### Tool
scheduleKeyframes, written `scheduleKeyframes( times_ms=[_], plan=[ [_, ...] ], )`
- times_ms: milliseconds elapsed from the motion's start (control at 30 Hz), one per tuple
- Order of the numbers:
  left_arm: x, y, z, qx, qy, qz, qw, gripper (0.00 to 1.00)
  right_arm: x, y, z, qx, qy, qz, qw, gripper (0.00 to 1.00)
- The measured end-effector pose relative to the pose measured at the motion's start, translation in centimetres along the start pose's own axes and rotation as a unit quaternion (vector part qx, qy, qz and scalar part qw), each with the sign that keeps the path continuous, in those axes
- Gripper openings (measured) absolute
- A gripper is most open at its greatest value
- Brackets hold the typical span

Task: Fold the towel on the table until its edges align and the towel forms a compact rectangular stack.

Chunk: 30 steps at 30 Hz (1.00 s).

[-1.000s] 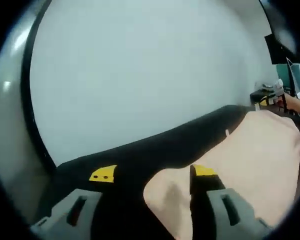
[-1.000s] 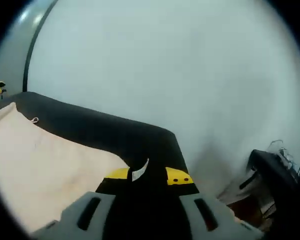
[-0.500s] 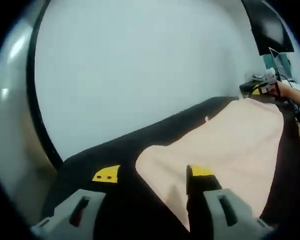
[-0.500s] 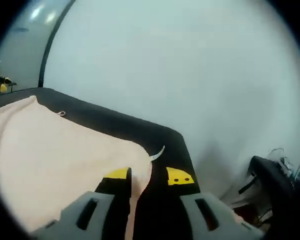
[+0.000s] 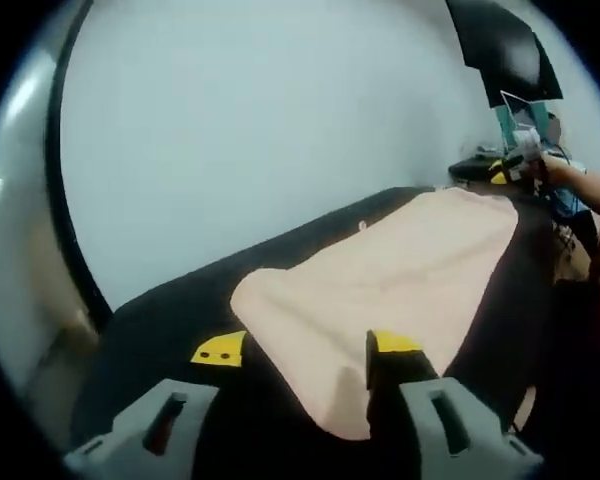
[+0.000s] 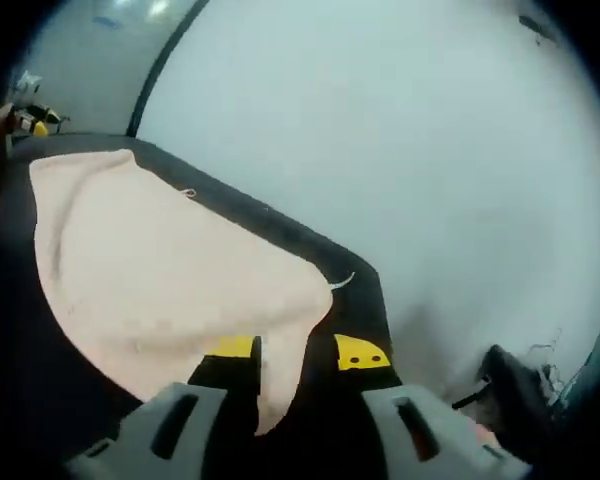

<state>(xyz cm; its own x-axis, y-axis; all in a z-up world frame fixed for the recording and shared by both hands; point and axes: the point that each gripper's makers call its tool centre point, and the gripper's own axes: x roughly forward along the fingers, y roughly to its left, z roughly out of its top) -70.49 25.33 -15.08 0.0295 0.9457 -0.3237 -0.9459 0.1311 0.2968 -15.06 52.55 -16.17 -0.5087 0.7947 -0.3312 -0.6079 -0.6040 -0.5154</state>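
Note:
A peach towel [image 5: 400,270] lies spread along the black table [image 5: 170,310]. In the left gripper view its near corner sags between my left gripper's [image 5: 305,346] yellow-tipped jaws, which stand wide apart, open. In the right gripper view the towel [image 6: 150,270] runs off to the far left. Its near corner, with a white tag [image 6: 341,281], droops past the left jaw of my right gripper [image 6: 296,350], also open. Whether either corner touches a jaw I cannot tell. Each gripper shows small at the towel's far end in the other's view: right gripper [image 5: 515,165], left gripper [image 6: 25,118].
A pale wall rises right behind the table's far edge [image 6: 280,215]. A dark screen [image 5: 500,50] hangs at the upper right of the left gripper view, with a person's arm [image 5: 580,185] below it. Dark equipment [image 6: 520,390] stands past the table end.
Both cameras have risen and tilted down, so more of the towel shows. The towel corners now reach lower between the jaws. Neither jaw gap has changed.

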Motion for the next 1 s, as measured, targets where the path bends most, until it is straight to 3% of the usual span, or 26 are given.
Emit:
scheduleKeyframes(
  times_ms=[100,233,333,367,500,633,667,733,833,900,1000],
  plan=[
    [-0.8,-1.4,-1.5,0.048,0.021,-0.012,0.9986,0.42,-1.0,0.0,-0.3,-0.055,-0.019,-0.011,0.9983,0.22],
    [-1.5,-3.2,-3.3,0.112,0.054,-0.038,0.9915,0.42,-2.2,0.8,-1.3,-0.062,-0.004,0.001,0.9981,0.21],
    [-1.8,-2.9,-4.8,0.158,0.073,-0.047,0.9836,0.41,-3.0,1.8,-0.9,-0.076,-0.001,0.020,0.9969,0.21],
    [-1.9,-2.8,-5.0,0.169,0.074,-0.046,0.9817,0.39,-3.2,2.1,-1.1,-0.100,0.007,0.028,0.9946,0.21],
    [-1.7,-2.5,-5.9,0.238,0.093,-0.053,0.9655,0.37,-3.7,2.9,-1.9,-0.198,0.035,0.040,0.9788,0.18],
    [-1.1,-3.6,-6.0,0.277,0.094,-0.074,0.9535,0.31,-3.6,3.2,-2.9,-0.206,0.048,0.056,0.9758,0.17],
    [-1.1,-4.0,-5.8,0.295,0.094,-0.079,0.9474,0.30,-3.6,3.3,-3.1,-0.204,0.053,0.059,0.9758,0.18],
    [-0.9,-4.0,-5.6,0.299,0.097,-0.080,0.9460,0.30,-3.7,3.9,-3.6,-0.237,0.067,0.069,0.9667,0.19],
    [-0.3,-4.2,-5.3,0.308,0.102,-0.084,0.9420,0.30,-2.8,4.4,-4.5,-0.251,0.073,0.074,0.9623,0.23],
    [0.0,-4.1,-5.3,0.312,0.102,-0.088,0.9407,0.28,-2.1,4.5,-4.8,-0.273,0.081,0.070,0.9559,0.19],
    [0.3,-4.3,-5.5,0.293,0.098,-0.085,0.9474,0.19,-1.5,4.4,-4.6,-0.291,0.084,0.058,0.9513,0.19]
  ],
)
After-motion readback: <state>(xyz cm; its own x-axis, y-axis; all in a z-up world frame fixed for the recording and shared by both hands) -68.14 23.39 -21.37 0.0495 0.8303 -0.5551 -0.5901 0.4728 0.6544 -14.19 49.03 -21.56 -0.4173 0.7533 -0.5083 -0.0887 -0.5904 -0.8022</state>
